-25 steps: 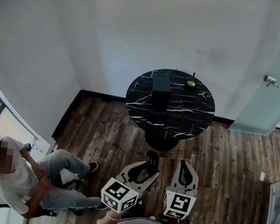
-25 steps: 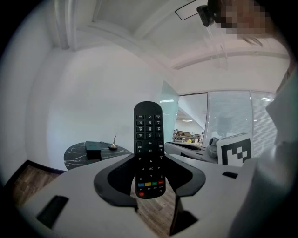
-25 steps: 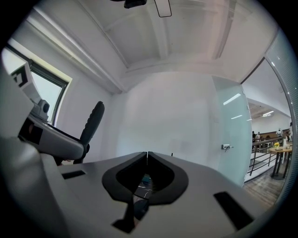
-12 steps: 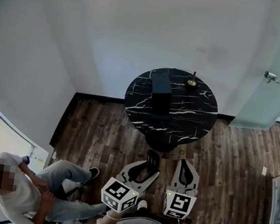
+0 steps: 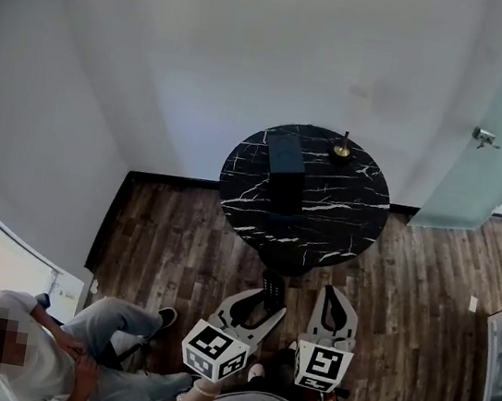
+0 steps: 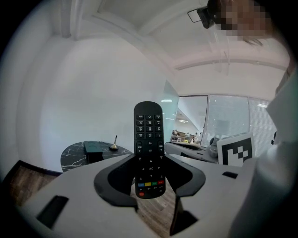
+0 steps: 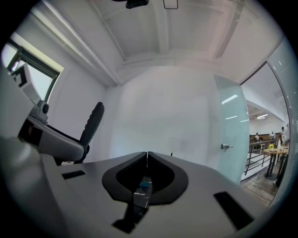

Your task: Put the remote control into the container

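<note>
A black remote control (image 6: 149,139) stands upright between the jaws of my left gripper (image 6: 149,163), which is shut on its lower half. In the head view the remote (image 5: 272,289) pokes out of the left gripper (image 5: 269,306) above the wooden floor, short of the round black marble table (image 5: 332,221). A dark box-shaped container (image 5: 287,158) sits on the table's far left part, and it is also in the left gripper view, container (image 6: 94,148). My right gripper (image 5: 337,303) hangs beside the left one, its jaws shut with nothing between them (image 7: 147,154).
A small brass stand with a stick (image 5: 342,147) sits on the table behind the container. A person sits on a chair at the lower left (image 5: 50,356). A frosted glass door (image 5: 494,138) stands at the right. White walls close the corner behind the table.
The head view has shifted a little, so the seated person now lies lower in the frame. Both grippers keep their pose, the remote still in the left one.
</note>
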The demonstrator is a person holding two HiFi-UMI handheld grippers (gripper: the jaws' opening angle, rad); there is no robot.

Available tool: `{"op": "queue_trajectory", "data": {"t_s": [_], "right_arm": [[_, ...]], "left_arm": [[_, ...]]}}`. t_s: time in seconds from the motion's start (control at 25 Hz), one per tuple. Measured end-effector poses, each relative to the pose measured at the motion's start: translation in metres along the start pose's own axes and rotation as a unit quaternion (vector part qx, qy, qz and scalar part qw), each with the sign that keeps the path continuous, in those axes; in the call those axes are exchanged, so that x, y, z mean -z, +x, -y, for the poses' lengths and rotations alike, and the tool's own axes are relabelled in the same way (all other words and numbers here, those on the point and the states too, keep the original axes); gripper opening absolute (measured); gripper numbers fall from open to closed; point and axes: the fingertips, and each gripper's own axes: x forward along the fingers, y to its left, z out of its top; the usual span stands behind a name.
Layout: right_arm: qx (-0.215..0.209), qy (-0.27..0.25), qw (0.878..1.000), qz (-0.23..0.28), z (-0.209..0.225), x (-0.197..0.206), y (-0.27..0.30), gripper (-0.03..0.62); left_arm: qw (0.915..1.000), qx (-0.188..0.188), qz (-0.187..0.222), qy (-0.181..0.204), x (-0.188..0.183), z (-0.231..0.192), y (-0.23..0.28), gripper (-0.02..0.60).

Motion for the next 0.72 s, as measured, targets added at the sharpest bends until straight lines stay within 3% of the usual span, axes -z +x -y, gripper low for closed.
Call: {"op": "queue_trajectory", "data": {"t_s": [0.72], "right_arm": [[-0.048,0.002,0.999,0.018,0.055,-0.016,0.101,0.014]], "left_arm": [[0.999,-0.044,0.011,-0.005,-0.034,-0.033,0.099,0.198]]}}
